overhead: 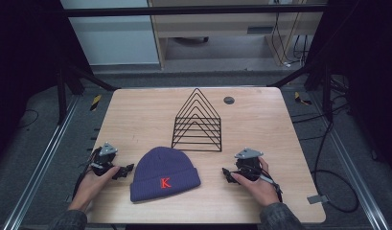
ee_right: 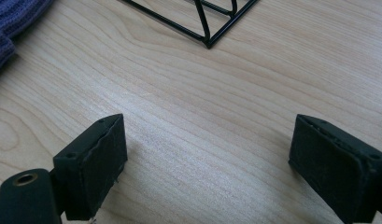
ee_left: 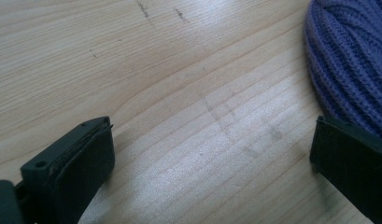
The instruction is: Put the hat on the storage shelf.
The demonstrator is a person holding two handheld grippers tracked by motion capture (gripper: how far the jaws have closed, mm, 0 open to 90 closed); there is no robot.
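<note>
Now we flank the purple beanie point(overhead: 165, 175) with both grippers, left point(overhead: 126, 170) and right point(overhead: 226, 174), jaws spread and empty, and next must close in on its edges.

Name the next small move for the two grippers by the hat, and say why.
Probably slide the left gripper in onto the hat's near edge: both grippers stand open and empty, the hat lies flat between them, and the left jaw is already beside the knit.

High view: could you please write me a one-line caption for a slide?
Purple beanie lying flat on the wooden table, flanked by the open left gripper and open right gripper, wire rack behind.
</note>
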